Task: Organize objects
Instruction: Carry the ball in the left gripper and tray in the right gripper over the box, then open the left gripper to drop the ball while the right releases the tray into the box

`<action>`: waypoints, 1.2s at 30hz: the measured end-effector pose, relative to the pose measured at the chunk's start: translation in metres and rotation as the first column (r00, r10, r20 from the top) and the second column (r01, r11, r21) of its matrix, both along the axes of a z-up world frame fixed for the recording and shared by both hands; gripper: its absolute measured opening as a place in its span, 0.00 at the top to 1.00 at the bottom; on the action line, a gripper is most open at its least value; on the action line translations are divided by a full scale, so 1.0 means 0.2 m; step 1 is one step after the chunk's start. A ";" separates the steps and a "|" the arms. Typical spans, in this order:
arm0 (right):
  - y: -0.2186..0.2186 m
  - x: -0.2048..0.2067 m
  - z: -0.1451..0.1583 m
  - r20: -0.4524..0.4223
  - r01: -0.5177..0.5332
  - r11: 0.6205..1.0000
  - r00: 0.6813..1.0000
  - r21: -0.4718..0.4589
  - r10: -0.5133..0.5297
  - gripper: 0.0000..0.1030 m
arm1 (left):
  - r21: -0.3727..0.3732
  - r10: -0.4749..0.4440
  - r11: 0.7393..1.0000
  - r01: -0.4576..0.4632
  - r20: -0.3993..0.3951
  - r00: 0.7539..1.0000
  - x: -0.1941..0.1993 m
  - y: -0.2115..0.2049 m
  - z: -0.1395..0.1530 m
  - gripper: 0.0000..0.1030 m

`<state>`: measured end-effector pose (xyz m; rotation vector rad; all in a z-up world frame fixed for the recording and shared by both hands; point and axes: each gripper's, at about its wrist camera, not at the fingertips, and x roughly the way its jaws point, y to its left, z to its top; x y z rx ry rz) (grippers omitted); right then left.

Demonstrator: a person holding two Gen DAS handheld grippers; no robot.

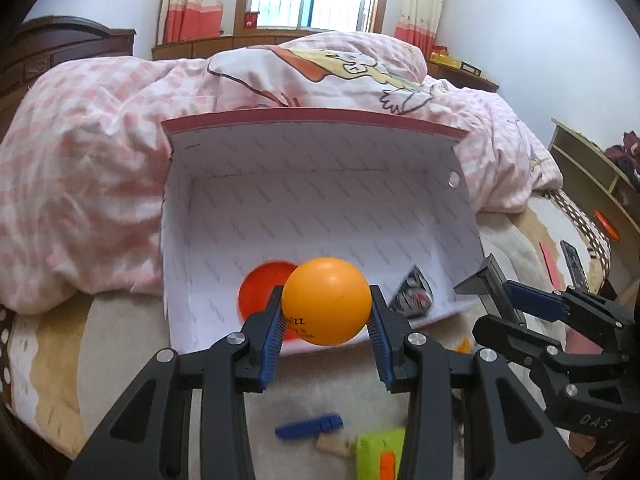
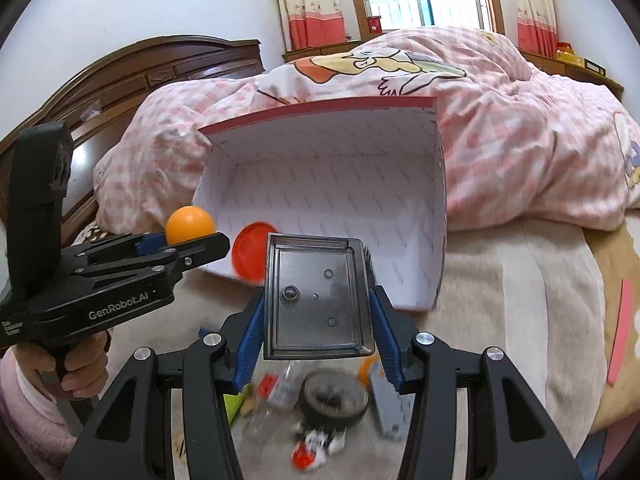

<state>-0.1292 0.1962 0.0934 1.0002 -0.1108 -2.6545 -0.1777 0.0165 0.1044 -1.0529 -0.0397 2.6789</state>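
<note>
The cardboard box (image 1: 320,208), white inside with a faint repeated print and a red-edged lid flap standing open, lies on the bed against a pink checked quilt (image 1: 80,184). In the left wrist view an orange ball (image 1: 326,301) is pinched between the blue ribbed pads of the left gripper (image 1: 326,320), held just in front of the box's open mouth; the black print on the ball reads only in part, ending in "izz". Inside the box sit an orange-red disc (image 1: 260,292) and a dark printed packet (image 1: 414,294). At the right edge the right gripper (image 1: 486,280) carries a dark tray seen edge-on, and its body bears the letters "DAS". Below, blurred on the bedspread, lie a blue clip (image 1: 310,426) and a lime-green item (image 1: 376,454).

In the right wrist view the right gripper (image 2: 318,308) clamps a dark grey rectangular tray (image 2: 318,300) by its two long sides, in front of the box (image 2: 340,200). To the left, the left gripper (image 2: 190,240), marked "GenRobot.AI", holds the orange ball (image 2: 190,225) at the box's near left corner, a hand (image 2: 80,364) on its grip. The disc (image 2: 250,250) shows inside. Blurred small things lie beneath the tray, among them a round dark tin (image 2: 334,398) and a grey bar (image 2: 390,404).
</note>
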 end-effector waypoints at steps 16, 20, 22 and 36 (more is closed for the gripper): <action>-0.03 -0.35 -0.03 0.012 0.035 0.998 0.999 0.047 -0.036 0.51 | -0.052 0.080 0.996 -0.077 0.050 0.996 -0.35 0.00 -0.10 0.63; -0.05 -0.39 -0.04 0.010 0.038 0.997 0.999 0.066 -0.038 0.51 | -0.060 0.085 0.995 -0.081 0.060 0.995 -0.38 0.01 -0.12 0.63; -0.05 -0.40 -0.05 0.015 0.039 0.997 0.999 0.069 -0.040 0.51 | -0.066 0.088 0.994 -0.084 0.059 0.994 -0.39 0.02 -0.13 0.63; -0.08 -0.46 -0.10 0.043 0.051 0.996 0.998 0.070 -0.055 0.51 | -0.072 0.098 0.993 -0.093 0.067 0.993 -0.43 0.04 -0.17 0.63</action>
